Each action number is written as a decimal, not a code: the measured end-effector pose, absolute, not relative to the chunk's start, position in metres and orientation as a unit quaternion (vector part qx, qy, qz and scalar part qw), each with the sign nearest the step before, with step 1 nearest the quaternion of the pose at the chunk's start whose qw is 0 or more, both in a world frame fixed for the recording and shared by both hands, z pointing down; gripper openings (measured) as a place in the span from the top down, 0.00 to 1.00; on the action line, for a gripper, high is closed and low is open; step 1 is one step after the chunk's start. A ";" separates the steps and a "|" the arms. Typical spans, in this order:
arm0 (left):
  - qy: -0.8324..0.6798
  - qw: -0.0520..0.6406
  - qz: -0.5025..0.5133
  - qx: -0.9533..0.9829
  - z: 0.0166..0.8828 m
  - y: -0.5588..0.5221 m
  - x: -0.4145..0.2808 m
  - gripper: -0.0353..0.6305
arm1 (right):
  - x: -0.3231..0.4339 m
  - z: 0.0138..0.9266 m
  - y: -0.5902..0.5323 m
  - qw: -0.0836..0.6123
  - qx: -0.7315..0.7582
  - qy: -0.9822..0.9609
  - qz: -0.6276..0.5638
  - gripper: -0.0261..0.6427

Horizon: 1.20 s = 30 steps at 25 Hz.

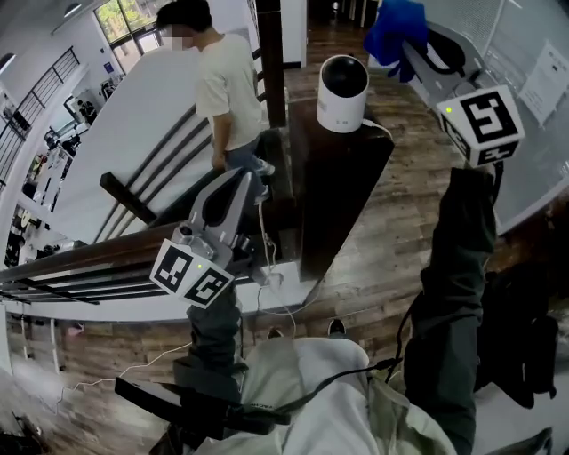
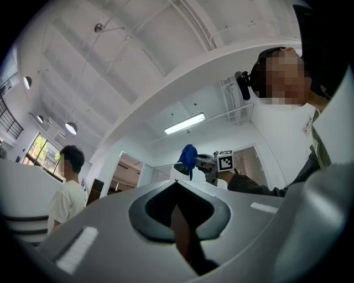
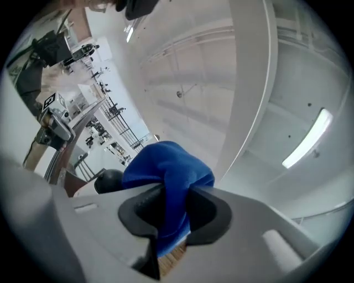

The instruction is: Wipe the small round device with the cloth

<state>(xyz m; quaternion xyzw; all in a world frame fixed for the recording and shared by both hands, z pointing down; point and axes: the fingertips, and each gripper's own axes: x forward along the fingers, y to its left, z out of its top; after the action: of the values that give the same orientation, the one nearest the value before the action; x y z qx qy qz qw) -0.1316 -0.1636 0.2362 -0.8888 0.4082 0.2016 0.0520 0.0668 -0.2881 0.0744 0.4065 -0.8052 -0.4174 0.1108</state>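
Observation:
The small round device (image 1: 342,91), a white cylinder with a black domed top, stands at the far end of a dark wooden ledge (image 1: 333,187). My right gripper (image 1: 406,46) is raised just right of and above it, shut on a bunched blue cloth (image 1: 393,27). In the right gripper view the cloth (image 3: 167,176) fills the jaws of that gripper (image 3: 174,213), and the device's dark dome (image 3: 110,179) shows low at the left. My left gripper (image 1: 246,180) hangs lower, left of the ledge, with its jaws together and nothing in them (image 2: 178,221). From there the cloth (image 2: 189,157) appears ahead.
A person in a white T-shirt (image 1: 224,80) stands beyond the dark railing (image 1: 133,200) at the left. A white cable (image 1: 267,253) runs down beside the ledge to the wooden floor. A pale panel (image 1: 533,107) stands at the right.

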 end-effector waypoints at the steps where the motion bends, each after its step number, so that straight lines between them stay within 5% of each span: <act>1: 0.408 0.053 0.201 -0.889 0.236 -0.164 -0.131 0.96 | 0.067 0.075 -0.299 0.106 0.398 -0.818 -0.400 0.84; 17: 0.428 0.060 0.198 -0.880 0.234 -0.173 -0.126 0.96 | 0.035 0.160 -0.324 0.080 0.212 -0.942 -0.249 0.84; 30: 0.405 0.094 0.189 -0.889 0.207 -0.177 -0.100 0.96 | 0.027 0.099 -0.232 0.192 0.388 -0.750 -0.500 0.84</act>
<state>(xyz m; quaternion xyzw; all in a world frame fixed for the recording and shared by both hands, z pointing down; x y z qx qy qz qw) -0.0998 -0.1771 0.2073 -0.8894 0.4052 0.1893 0.0941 0.0268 -0.2318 0.0990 0.3885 -0.7500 -0.4997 0.1924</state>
